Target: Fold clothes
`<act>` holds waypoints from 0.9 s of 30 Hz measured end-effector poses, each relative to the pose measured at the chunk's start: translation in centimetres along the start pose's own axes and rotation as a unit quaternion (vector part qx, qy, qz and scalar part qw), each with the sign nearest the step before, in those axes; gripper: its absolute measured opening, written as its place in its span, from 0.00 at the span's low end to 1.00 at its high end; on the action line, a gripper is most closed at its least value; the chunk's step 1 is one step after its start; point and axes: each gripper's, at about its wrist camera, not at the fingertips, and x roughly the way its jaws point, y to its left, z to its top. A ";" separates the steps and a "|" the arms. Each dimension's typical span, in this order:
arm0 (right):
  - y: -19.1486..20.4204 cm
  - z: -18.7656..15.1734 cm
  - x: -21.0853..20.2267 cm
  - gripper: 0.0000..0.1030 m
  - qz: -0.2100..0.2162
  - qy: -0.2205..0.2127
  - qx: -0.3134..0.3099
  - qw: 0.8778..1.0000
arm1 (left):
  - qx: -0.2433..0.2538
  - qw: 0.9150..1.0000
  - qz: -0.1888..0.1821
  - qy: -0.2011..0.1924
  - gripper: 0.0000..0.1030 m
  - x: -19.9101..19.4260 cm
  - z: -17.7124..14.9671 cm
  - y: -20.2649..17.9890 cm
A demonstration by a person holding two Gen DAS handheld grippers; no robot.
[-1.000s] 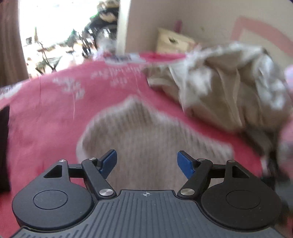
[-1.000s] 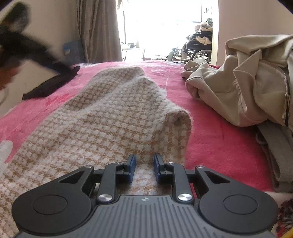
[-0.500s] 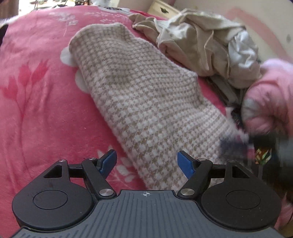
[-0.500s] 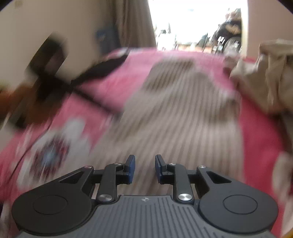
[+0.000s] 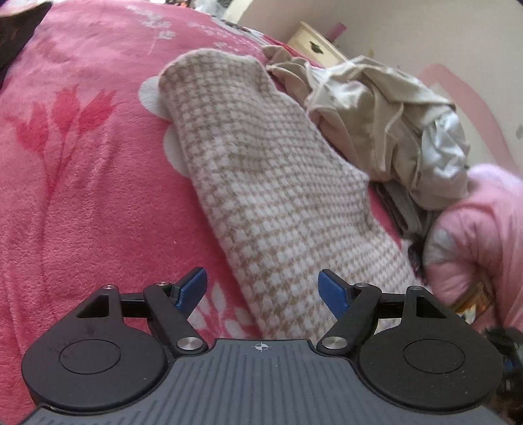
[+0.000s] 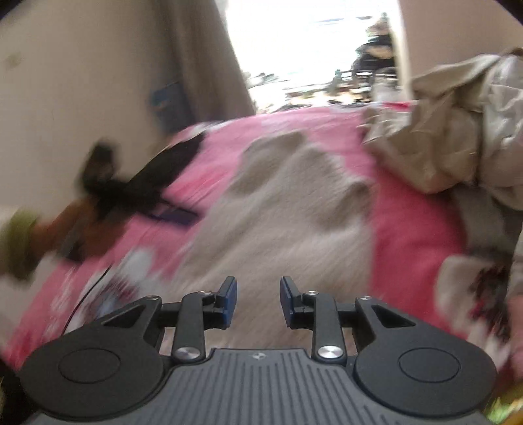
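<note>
A beige-and-white houndstooth knit garment (image 5: pixel 261 170) lies as a long folded strip on the pink blanket (image 5: pixel 81 179). My left gripper (image 5: pixel 261 278) hovers open over its near end, and the garment's left edge runs between the wide-set fingers without touching the pads. In the blurred right wrist view the same garment (image 6: pixel 294 212) lies below my right gripper (image 6: pixel 258 287), whose jaws are opening with nothing between them. The left gripper (image 6: pixel 98 196) and the hand holding it appear as a dark blur at the left of that view.
A heap of beige clothes (image 5: pixel 376 114) lies right of the garment, with a fluffy pink item (image 5: pixel 474 235) nearer. A dark garment (image 5: pixel 19 26) lies at the blanket's far left. A cream cabinet (image 5: pixel 313 42) stands by the wall; a curtain (image 6: pixel 202 65) hangs beside a bright doorway.
My left gripper swung down and in over the garment's near end. My right gripper rose off the garment, and its jaws widened.
</note>
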 end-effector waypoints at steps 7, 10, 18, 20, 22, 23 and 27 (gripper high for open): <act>-3.7 5.1 6.9 0.41 -0.025 -0.018 0.055 0.998 | -0.041 0.999 -0.012 -0.024 0.75 1.2 2.4 1.1; -3.1 5.3 9.4 0.41 -0.004 -0.002 0.041 0.999 | -0.062 0.997 -0.006 -0.041 0.75 2.1 3.8 2.2; -1.3 3.8 12.7 0.41 0.026 0.049 0.021 0.998 | -0.098 0.992 -0.012 -0.072 0.75 5.0 6.8 5.1; -1.1 3.5 12.9 0.41 0.033 0.061 0.021 0.997 | -0.093 0.992 -0.013 -0.081 0.75 5.4 7.4 5.3; -0.8 3.2 13.1 0.41 0.037 0.069 0.016 0.997 | -0.093 0.991 -0.016 -0.093 0.75 5.9 8.1 5.6; -0.7 3.0 13.1 0.41 0.038 0.071 0.012 0.997 | -0.099 0.990 -0.020 -0.098 0.75 6.2 8.5 5.8; 0.2 2.6 12.7 0.41 0.045 0.074 -0.009 0.996 | -0.123 0.986 -0.027 -0.109 0.77 7.7 10.0 6.5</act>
